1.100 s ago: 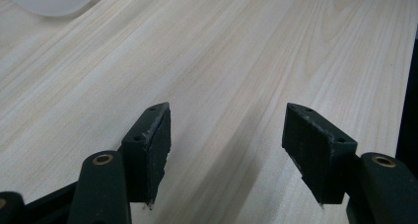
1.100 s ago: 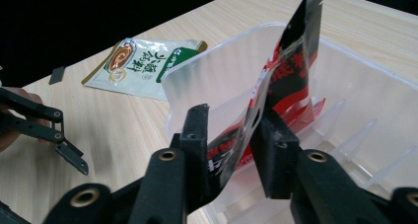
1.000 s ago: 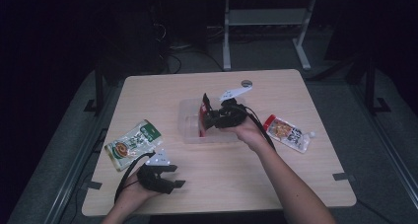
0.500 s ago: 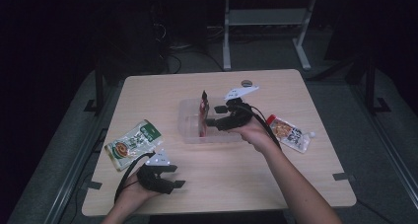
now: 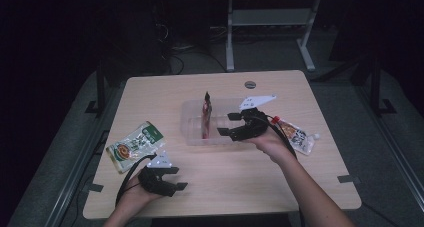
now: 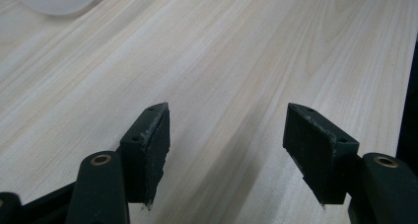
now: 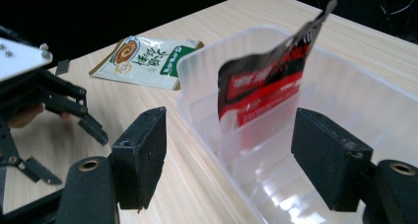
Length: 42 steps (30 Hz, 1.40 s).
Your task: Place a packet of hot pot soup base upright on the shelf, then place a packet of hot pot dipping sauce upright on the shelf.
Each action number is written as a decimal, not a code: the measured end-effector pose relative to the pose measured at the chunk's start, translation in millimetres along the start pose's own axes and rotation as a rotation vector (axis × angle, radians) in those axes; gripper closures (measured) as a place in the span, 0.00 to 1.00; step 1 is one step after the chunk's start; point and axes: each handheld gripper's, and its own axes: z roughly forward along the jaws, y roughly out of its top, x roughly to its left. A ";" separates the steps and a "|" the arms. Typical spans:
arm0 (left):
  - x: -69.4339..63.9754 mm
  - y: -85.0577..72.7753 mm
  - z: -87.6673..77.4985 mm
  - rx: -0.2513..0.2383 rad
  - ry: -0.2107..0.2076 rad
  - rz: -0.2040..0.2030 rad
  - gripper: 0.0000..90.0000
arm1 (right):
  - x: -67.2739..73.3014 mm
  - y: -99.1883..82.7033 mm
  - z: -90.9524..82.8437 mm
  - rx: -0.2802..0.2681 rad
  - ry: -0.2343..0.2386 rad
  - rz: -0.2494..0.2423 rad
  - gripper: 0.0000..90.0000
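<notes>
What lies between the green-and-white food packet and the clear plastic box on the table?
Bare wooden table; the high view shows nothing between the green-and-white food packet and the clear plastic box.

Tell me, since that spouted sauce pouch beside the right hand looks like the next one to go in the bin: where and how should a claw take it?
The spouted pouch lies flat on the table, red cap toward the clear bin. Probably best to come from above and pinch across its narrow neck near the cap, where it is stiffer and narrower than the flat body. The right claw is open and nearest.
</notes>
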 end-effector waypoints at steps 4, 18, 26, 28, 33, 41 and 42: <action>0.0 0.4 0.0 -0.002 -0.005 -0.003 0.38 | 4.4 -12.1 -9.6 -0.001 -0.018 -0.008 0.32; -1.7 0.1 -0.7 0.007 -0.006 0.003 0.38 | 19.5 -48.8 -35.9 0.042 -0.015 -0.030 0.32; -1.5 -0.1 -0.3 0.022 -0.008 0.011 0.37 | 22.6 -71.7 -47.4 0.088 -0.038 -0.030 0.32; -1.9 0.1 0.1 0.020 -0.003 0.017 0.37 | 22.2 -77.9 -50.1 0.099 -0.042 -0.023 0.32; -2.7 0.4 -0.8 0.020 -0.001 0.023 0.37 | 16.4 -93.7 -56.3 0.138 -0.056 -0.016 0.33; -3.9 1.4 -1.1 0.013 0.002 0.031 0.37 | -6.2 -101.8 -61.3 0.168 -0.121 0.029 0.37; -3.4 1.5 -1.1 0.019 0.002 0.039 0.37 | -8.6 -101.9 -61.5 0.171 -0.124 0.034 0.38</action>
